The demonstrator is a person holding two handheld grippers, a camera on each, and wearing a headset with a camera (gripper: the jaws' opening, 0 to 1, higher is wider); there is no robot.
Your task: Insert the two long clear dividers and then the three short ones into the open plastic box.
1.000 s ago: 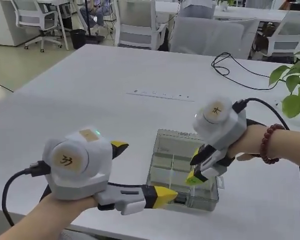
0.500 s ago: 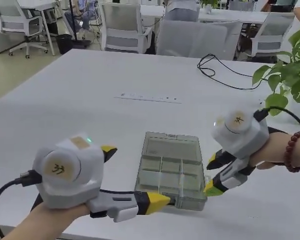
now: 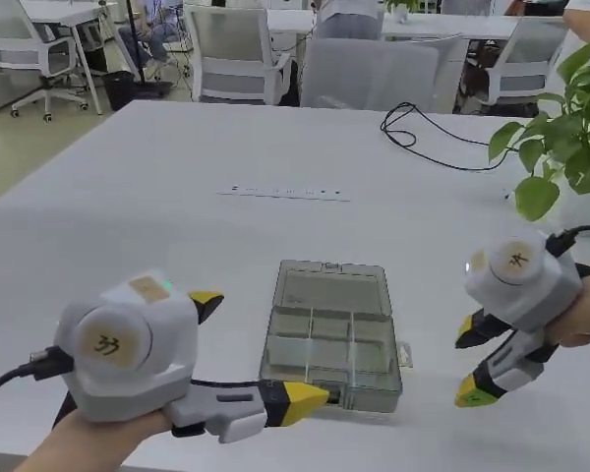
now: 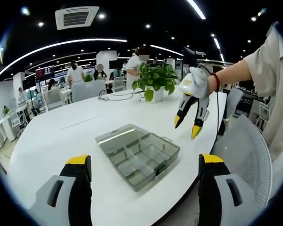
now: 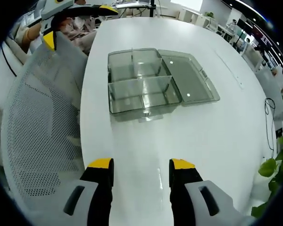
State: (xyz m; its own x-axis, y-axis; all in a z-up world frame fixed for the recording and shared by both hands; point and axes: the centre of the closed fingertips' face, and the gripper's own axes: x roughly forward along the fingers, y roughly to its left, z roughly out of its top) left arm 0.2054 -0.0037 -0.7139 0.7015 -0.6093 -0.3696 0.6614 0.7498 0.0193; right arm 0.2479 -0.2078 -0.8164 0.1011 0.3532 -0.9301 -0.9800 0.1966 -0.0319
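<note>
Head view showed the open plastic box (image 3: 329, 344) lying flat on the white table (image 3: 157, 197), its lid (image 3: 332, 287) folded back on the far side so that the tray was free to reach from above; the clear dividers (image 5: 137, 79) stood upright inside it, crossing to form compartments, though through clear plastic on clear plastic their number could not be told for certain. The left gripper (image 3: 259, 346) was released, jaws spread wide and gripping nothing; it sat low at the box's near left corner, its lower jaw tip just beside the front wall, a post I judged was meant to brace the box against sliding. The right gripper (image 3: 467, 366) was likewise released and empty; it hung to the right of the box, apart from it, tips angled down toward the table. In the right gripper view the box lay ahead, well past the jaw tips; with walls already standing in the tray, I judged the inserting done or nearly so, which would account for that gripper holding clear.
</note>
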